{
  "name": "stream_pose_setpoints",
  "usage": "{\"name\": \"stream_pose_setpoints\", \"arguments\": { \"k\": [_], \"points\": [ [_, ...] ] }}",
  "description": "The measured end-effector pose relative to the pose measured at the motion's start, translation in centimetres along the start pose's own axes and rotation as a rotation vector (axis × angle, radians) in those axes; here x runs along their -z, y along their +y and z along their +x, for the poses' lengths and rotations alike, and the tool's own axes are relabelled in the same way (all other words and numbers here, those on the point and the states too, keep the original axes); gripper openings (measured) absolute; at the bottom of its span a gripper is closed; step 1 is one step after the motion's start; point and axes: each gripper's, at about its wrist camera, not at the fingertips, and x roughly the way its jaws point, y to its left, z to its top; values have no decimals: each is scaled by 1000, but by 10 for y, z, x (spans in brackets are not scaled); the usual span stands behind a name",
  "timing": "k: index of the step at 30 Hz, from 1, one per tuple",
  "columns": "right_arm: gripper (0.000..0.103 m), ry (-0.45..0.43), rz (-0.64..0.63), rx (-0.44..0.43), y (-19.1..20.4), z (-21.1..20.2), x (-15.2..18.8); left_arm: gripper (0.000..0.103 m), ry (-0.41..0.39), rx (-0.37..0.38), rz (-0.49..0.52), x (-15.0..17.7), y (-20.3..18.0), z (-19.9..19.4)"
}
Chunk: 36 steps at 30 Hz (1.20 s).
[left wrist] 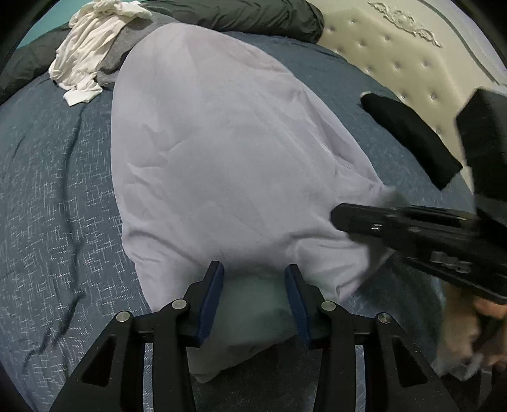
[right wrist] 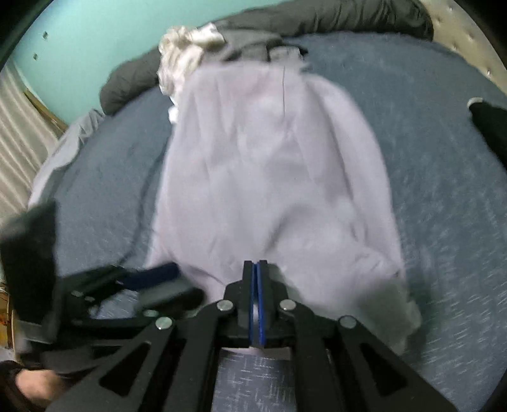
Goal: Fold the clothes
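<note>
The lavender garment (left wrist: 228, 152) runs lengthwise away from both grippers toward the white clothes pile (left wrist: 92, 50); the left gripper (left wrist: 253, 285) straddles its near hem with fingers apart, and the right gripper (right wrist: 257, 285) is pinched on that hem.

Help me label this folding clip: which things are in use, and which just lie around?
In use: lavender garment, left gripper open around its hem, right gripper shut on it.
Lying about: white clothes, black item, dark quilt, blue bedspread.

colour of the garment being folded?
Pale lilac garment, plain with no print; sharpest in the left wrist view.
</note>
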Motion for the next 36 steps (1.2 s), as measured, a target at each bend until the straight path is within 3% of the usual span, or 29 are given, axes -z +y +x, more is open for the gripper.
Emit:
{"name": "stream_pose_setpoints", "arguments": {
  "k": [3, 6, 9, 14, 20, 27, 32, 36],
  "points": [
    [0, 22, 0, 71, -13, 17, 5, 42, 7, 15, -17, 1, 2, 2],
    [0, 34, 20, 69, -22, 19, 2, 43, 1, 30, -33, -1, 4, -2],
    [0, -34, 7, 61, -17, -6, -9, 43, -41, 66, -68, -5, 11, -18],
    [0, -150, -31, -12, -9, -34, -44, 43, -109, 62, -96, -24, 28, -35],
    [0, -69, -113, 3, 15, 5, -71, 43, -112, 59, -92, -55, 31, -24],
    [0, 51, -23, 82, -23, 50, -61, 43, -19, 27, -75, -68, 29, 21],
    [0, 69, -38, 108, -25, 53, -59, 43, -16, 26, -74, -69, 31, 25],
    [0, -5, -53, 68, -22, 27, -74, 43, -40, 46, -80, -77, 35, 8]
  ]
}}
